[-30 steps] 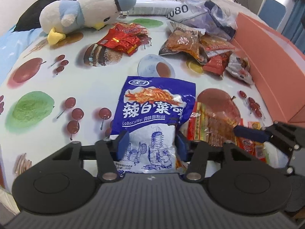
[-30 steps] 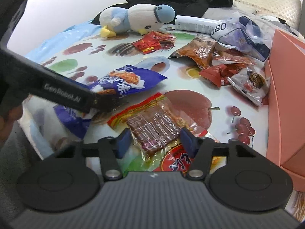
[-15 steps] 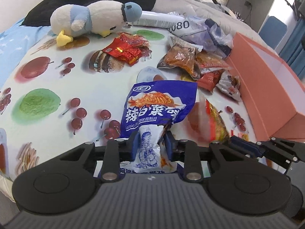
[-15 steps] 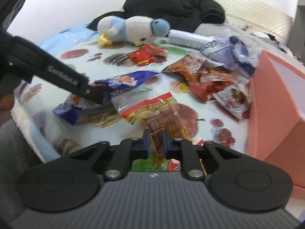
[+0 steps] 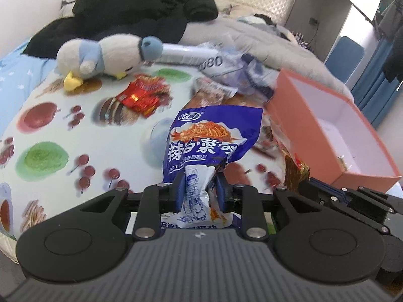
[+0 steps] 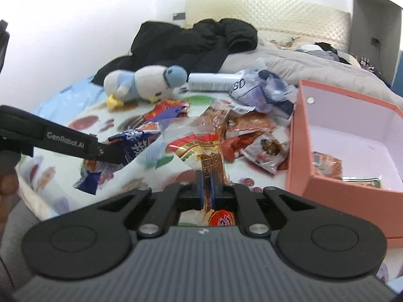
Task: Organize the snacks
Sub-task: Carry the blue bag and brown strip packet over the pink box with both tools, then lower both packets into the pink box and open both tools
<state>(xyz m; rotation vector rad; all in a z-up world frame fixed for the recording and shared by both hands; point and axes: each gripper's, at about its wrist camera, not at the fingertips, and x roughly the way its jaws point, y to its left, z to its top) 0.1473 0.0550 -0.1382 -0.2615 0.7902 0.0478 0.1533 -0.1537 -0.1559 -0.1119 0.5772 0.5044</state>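
The left gripper (image 5: 199,186) is closed on the lower end of a blue spicy-strip snack bag (image 5: 214,136), which is pinched between the fingers (image 5: 179,188) and held clear of the fruit-print sheet (image 5: 50,136), to the left of the pink box (image 5: 309,115). The right gripper (image 6: 206,188) is clamped nearly shut on a clear packet of brown snack strips (image 6: 201,148), which is likewise raised, just left of the pink box.

Inside the pink box, a few packets (image 6: 327,163) are already seen lying against its near wall, so a small part of the sorting is judged done. Much is left: to the left of the box, a heap of orange and red snack packs (image 6: 252,128) and a clear wrapped snack (image 6: 267,151) remain on the sheet, and farther left a red packet (image 5: 141,95) lies beside a plush penguin (image 5: 105,55). The two held packets are not yet placed in the box.
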